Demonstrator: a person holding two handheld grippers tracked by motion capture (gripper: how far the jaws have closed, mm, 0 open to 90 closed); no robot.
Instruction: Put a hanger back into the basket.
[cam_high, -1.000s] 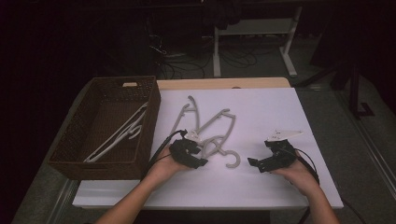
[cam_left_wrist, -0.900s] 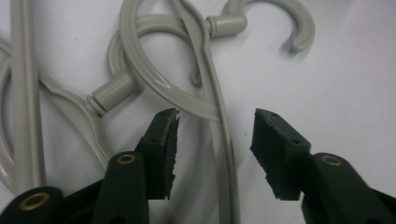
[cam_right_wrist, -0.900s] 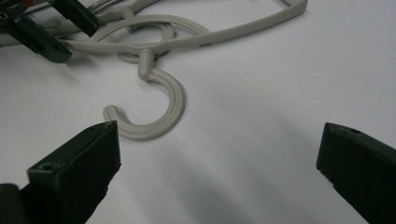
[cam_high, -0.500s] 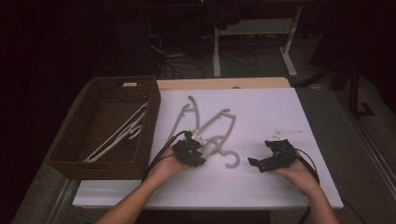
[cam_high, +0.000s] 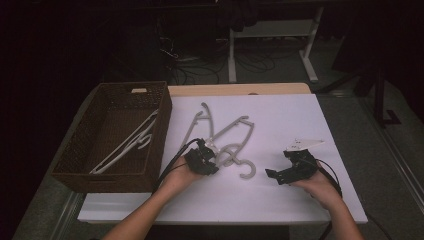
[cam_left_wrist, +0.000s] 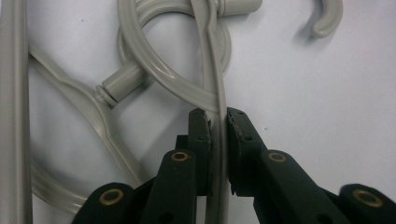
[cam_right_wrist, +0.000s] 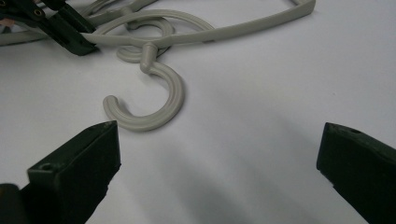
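Observation:
Several grey plastic hangers (cam_high: 225, 135) lie tangled on the white table cover (cam_high: 280, 120). My left gripper (cam_high: 212, 161) lies at the near left edge of the pile. Its jaws have just been closing, and in the left gripper view (cam_left_wrist: 218, 114) both pads press on one thin hanger arm (cam_left_wrist: 215, 88). The hook (cam_right_wrist: 161, 95) of a hanger curls on the cover in front of my right gripper (cam_right_wrist: 219, 140). That gripper (cam_high: 279, 165) rests open on the right, apart from the pile, with nothing between its fingers.
A brown wicker basket (cam_high: 165, 117) stands at the table's left edge with white hangers (cam_high: 127, 145) inside. Beyond the table, a desk frame (cam_high: 272, 55) and cables lie on the dark floor. My left gripper (cam_right_wrist: 70, 30) appears at the top left of the right gripper view.
The left gripper's jaws have narrowed onto the hanger arm. Both hands stay where they were, and the hangers have not shifted.

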